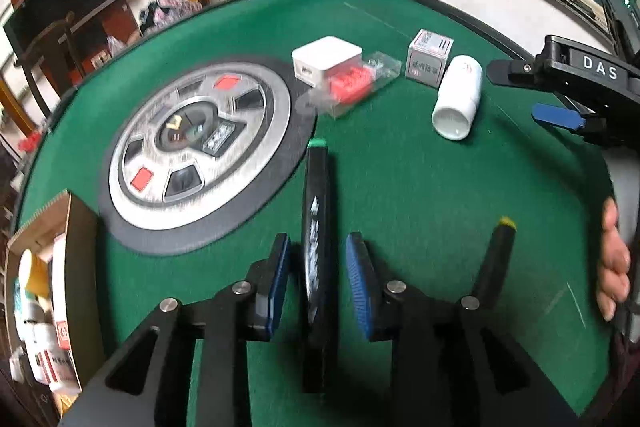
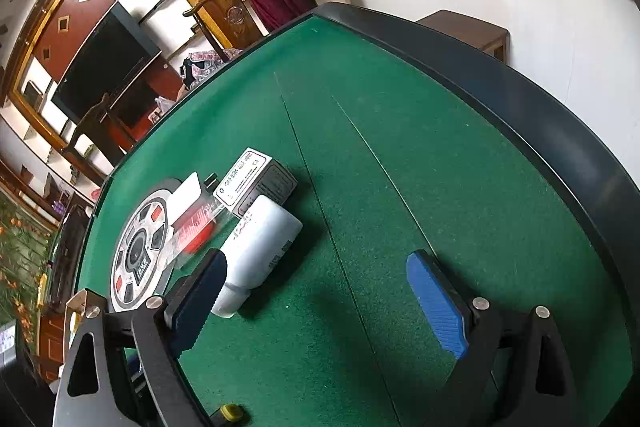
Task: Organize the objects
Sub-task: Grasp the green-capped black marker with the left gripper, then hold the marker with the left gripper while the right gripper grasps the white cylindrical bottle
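In the left wrist view a black marker with a green cap [image 1: 317, 227] lies lengthwise between the blue pads of my left gripper [image 1: 319, 239]. Green felt shows on both sides of it, so the jaws stand open around it. A second black marker with a yellow cap [image 1: 494, 259] lies just to the right; its cap [image 2: 231, 413] shows at the bottom of the right wrist view. My right gripper [image 2: 316, 261] hangs open and empty over the felt, next to a white bottle [image 2: 260, 243] lying on its side. It also shows in the left wrist view as the right gripper [image 1: 514, 93].
Beyond the white bottle [image 1: 458, 99] sit a small printed box [image 1: 430, 59], a white box [image 1: 326, 61] and a clear case with red contents [image 1: 352, 87]. The table's round centre panel [image 1: 192, 147] lies left. A cardboard box [image 1: 80, 259] with several items stands at the near left. A hand [image 1: 612, 259] is at the right edge.
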A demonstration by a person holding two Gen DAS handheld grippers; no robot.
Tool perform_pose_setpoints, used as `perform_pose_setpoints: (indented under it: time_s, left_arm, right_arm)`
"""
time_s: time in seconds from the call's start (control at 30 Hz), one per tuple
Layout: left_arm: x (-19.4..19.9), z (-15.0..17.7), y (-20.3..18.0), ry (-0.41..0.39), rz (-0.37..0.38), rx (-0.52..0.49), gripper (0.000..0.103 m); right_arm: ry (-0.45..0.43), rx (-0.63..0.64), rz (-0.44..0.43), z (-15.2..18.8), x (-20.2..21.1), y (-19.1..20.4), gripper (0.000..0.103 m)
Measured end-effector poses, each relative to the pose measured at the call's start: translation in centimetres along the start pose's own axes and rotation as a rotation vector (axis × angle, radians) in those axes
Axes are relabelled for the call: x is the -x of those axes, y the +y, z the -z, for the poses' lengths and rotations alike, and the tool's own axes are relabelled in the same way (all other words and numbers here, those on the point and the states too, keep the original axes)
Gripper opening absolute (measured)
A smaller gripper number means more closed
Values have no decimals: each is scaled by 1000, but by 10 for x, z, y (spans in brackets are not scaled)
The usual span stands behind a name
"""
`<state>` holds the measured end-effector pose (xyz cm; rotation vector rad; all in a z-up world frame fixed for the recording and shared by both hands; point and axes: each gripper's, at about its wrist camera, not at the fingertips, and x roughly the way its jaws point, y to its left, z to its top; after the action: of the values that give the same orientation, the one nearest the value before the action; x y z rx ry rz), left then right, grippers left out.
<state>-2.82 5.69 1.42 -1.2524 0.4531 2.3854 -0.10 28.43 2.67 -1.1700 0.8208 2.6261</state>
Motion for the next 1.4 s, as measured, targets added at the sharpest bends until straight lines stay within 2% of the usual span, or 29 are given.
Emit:
perform_pose_setpoints:
  time_s: [0.03,0.07,0.23,0.37,0.53,0.7,0.8,0.9,1.0,1.07,1.1,1.17,1.3,1.4]
  left_arm:
    - [2,0,-2,-8,-8,-3,26]
    - [3,1,-2,-10,0,3,15]
    - [23,15,6,-50,58,94,14]
    - [65,36,22,-136,120,200,14]
    - [112,67,47,-223,161,301,14]
    - [145,96,71,-264,168,363,14]
    - [160,111,81,-287,149,370,14]
    - [168,124,91,-294,142,386,15]
    - [171,133,101,-302,127,404,15]
    - [172,139,109,-305,127,425,15]
    - [173,142,112,-306,130,436,15]
    - [173,146,118,-309,131,451,15]
    - [169,153,128,-307,140,488,15]
    - [170,160,140,-310,135,529,15]
  right_arm:
    - [0,0,-1,0,0,0,94]
    - [-1,4,0,0,0,0,94]
    - [-3,18,2,0,-2,3,94]
    - [-10,26,7,1,-2,3,94]
    - [-20,54,30,3,-3,7,94]
    - [-14,58,30,3,-4,10,94]
    - [23,64,21,1,-7,22,94]
    - [56,105,58,-2,-17,43,92]
    - [63,142,144,-6,-29,59,79]
    - [83,152,183,-10,-41,67,59]
    - [86,151,202,-10,-43,69,56]
    - [83,171,224,-7,-45,74,40]
    - [87,189,190,1,-36,73,37]
    - [106,146,98,9,-20,62,37]
